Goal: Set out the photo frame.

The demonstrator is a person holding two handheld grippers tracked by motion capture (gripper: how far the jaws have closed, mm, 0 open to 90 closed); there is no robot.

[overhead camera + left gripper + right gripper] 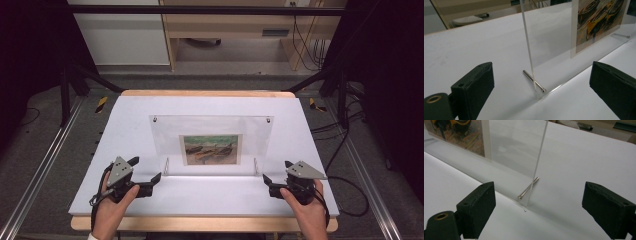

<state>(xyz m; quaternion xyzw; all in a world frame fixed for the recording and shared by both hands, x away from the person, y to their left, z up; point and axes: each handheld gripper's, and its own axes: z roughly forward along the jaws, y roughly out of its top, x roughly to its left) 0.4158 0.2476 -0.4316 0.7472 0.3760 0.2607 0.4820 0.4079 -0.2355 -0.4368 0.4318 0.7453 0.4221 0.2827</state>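
Note:
A clear acrylic picture stand (210, 132) is upright on the white board (125, 115), with a print of boats (211, 149) in its middle. It rests on two metal pins through its lower corners. My left gripper (147, 168) is open just off the stand's front left corner, and nothing is between its jaws. My right gripper (276, 170) is open off the front right corner, also not touching. In the left gripper view the panel's edge (527, 50) and one foot pin (533, 80) lie ahead of the wide jaws. The right gripper view shows the other edge (541, 150) and its pin (529, 187).
The white board lies on a wooden tabletop (200, 223). Aluminium rails (45, 165) run along both sides. Cables (345, 150) trail on the floor at the right, and a wooden desk (235, 30) stands beyond the table.

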